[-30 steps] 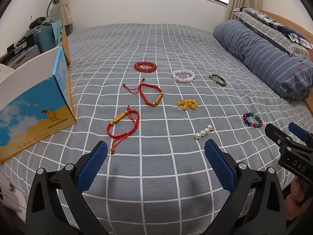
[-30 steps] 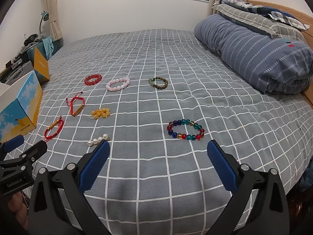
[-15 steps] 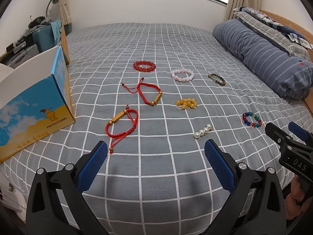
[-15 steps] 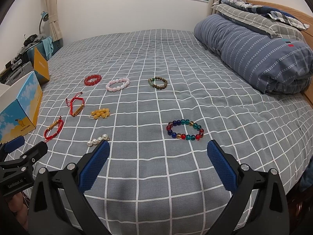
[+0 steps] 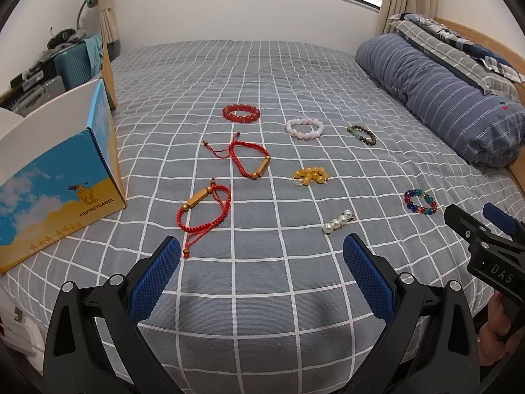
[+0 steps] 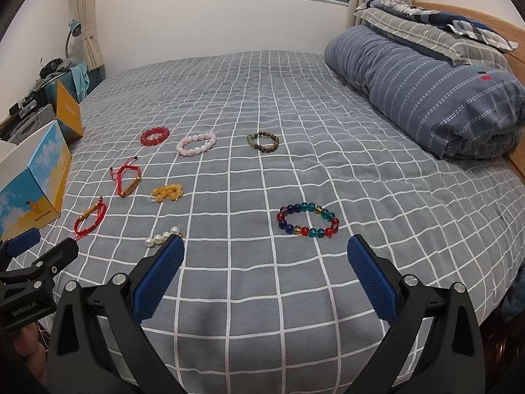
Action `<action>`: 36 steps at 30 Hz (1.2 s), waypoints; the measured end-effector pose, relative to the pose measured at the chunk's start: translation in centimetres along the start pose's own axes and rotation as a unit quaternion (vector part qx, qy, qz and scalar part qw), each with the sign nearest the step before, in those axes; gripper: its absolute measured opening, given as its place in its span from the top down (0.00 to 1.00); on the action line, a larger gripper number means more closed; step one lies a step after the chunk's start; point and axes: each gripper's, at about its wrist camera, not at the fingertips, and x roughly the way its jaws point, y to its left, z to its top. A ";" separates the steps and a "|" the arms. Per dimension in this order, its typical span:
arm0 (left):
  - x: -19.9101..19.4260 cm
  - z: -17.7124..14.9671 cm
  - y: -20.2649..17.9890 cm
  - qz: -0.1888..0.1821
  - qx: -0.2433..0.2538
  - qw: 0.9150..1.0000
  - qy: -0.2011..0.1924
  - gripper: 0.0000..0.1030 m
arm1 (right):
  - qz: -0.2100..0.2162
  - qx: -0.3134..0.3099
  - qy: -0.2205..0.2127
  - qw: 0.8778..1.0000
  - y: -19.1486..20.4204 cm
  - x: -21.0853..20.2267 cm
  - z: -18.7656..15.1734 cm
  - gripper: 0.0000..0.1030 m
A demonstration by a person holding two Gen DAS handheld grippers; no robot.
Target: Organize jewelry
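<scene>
I hold my left gripper low over the near edge of the bed, and its 2 blue pads are spread wide with nothing between them. My right gripper sits the same way on the right side, jaws wide apart and empty.

I count 8 pieces of jewelry lying flat on the gray checked bed cover. Far away in a row are the red bead bracelet, the pink bead bracelet and the brown bead bracelet, going left to right. In the middle are a red cord bracelet and the yellow bead bunch to its right. Nearer to me is the second red cord bracelet, just past my left pad, and its cord tail reaches close to that pad. The pearl clip lies just past my other left pad. The colorful bead bracelet lies alone on the right, just ahead of my right gripper.

An open blue and yellow box stands on the left edge of the bed. A rolled blue quilt lies along the far right.
</scene>
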 end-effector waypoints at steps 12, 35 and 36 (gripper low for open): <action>-0.2 4.7 1.1 -0.005 -0.022 1.000 0.021 0.05 | -0.008 0.005 0.013 1.000 -0.6 -1.0 4.8 0.07; 17.6 11.7 2.9 0.011 -0.015 0.987 0.158 0.05 | -0.045 0.036 0.164 0.985 -3.1 13.0 5.9 0.51; 18.0 11.6 3.1 0.006 -0.016 0.987 0.159 0.05 | -0.042 0.040 0.175 0.983 -3.4 13.6 5.6 0.55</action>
